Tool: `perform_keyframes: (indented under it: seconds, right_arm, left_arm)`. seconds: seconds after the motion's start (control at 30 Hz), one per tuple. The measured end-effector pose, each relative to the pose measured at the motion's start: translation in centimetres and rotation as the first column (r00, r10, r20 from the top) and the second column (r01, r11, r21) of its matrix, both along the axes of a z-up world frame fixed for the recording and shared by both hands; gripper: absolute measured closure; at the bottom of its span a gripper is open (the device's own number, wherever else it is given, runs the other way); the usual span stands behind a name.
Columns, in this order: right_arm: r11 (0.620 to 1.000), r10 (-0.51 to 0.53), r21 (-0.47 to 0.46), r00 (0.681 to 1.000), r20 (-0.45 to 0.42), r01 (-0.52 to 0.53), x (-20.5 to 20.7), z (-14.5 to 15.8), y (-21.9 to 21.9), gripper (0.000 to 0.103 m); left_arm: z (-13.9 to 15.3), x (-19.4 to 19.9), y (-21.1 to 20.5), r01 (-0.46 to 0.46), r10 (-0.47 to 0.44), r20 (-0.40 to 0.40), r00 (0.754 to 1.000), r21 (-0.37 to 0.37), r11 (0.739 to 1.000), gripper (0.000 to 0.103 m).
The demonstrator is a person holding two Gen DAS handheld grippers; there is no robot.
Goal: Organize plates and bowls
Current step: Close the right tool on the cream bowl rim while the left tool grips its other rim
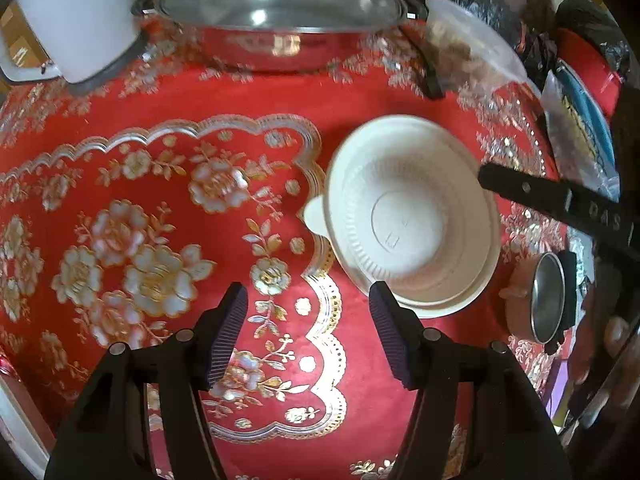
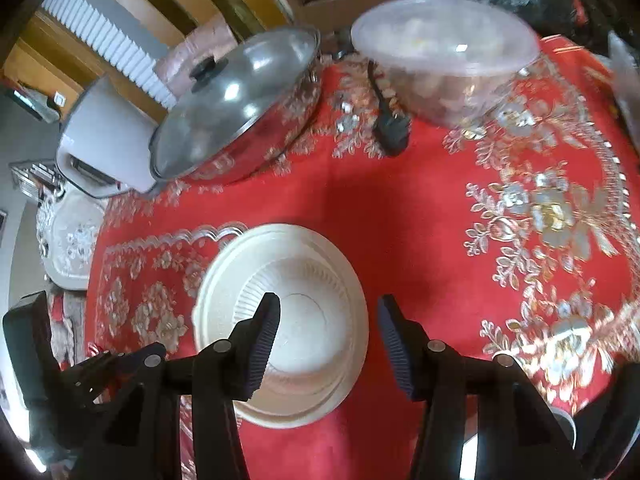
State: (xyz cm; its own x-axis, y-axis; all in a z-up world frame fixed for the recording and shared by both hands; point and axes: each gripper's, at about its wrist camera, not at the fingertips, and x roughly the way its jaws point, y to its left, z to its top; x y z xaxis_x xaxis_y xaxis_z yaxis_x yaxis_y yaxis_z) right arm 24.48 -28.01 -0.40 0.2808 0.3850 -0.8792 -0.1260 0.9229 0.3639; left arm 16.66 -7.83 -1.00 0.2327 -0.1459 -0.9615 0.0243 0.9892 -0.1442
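Black bar (image 1: 568, 204) lettered "DAS"

I see a white disposable bowl (image 1: 408, 220) sitting upright and empty, nested on a second white piece whose rim and small tab stick out at its left. It has ribbed inner walls and a flat round base. It lies right of centre in my left view, lower centre (image 2: 296, 320) in my right view.

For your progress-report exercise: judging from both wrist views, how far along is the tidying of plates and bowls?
Done: the white bowl already sits nested in the plate beneath it on the red tablecloth. In hand: nothing; the left gripper and right gripper are both open. Left: moving the stack, if needed.
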Motion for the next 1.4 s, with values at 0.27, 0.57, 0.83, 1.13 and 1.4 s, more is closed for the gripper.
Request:
perform_keyframes:
  seconds: [0.27,0.57,0.83,1.13,1.4]
  right_arm:
    - [1.0,0.027,-0.003,0.999,-0.024,-0.027,1.8,-2.2,0.1,0.05]
    - [0.997,0.024,0.069,0.995,-0.1,-0.018,1.9,-3.9,0.0,0.085]
    - [0.99,-0.018,0.138,0.99,-0.138,0.037,-0.2,-4.6,-0.9,0.091]
    - [0.98,-0.046,0.186,0.99,-0.137,0.071,-3.1,-3.8,-1.0,0.092]
    - [0.98,-0.002,0.196,0.992,-0.124,0.026,-5.4,-1.9,2.3,0.092]
  left_arm:
    - [-1.0,0.8,-0.9,-0.013,0.011,-0.031,0.999,-0.056,0.998,0.04]
    - [-2.2,1.8,-1.8,-0.009,0.0,-0.076,0.997,-0.119,0.993,0.04]
    - [-3.7,2.1,-2.6,0.044,-0.057,-0.109,0.992,-0.123,0.991,0.076]
    - [-2.3,0.9,-0.9,0.055,-0.06,-0.058,0.997,-0.076,0.996,0.087]
    - [-0.4,-1.8,2.7,0.019,-0.021,-0.045,0.999,-0.05,0.999,0.087]
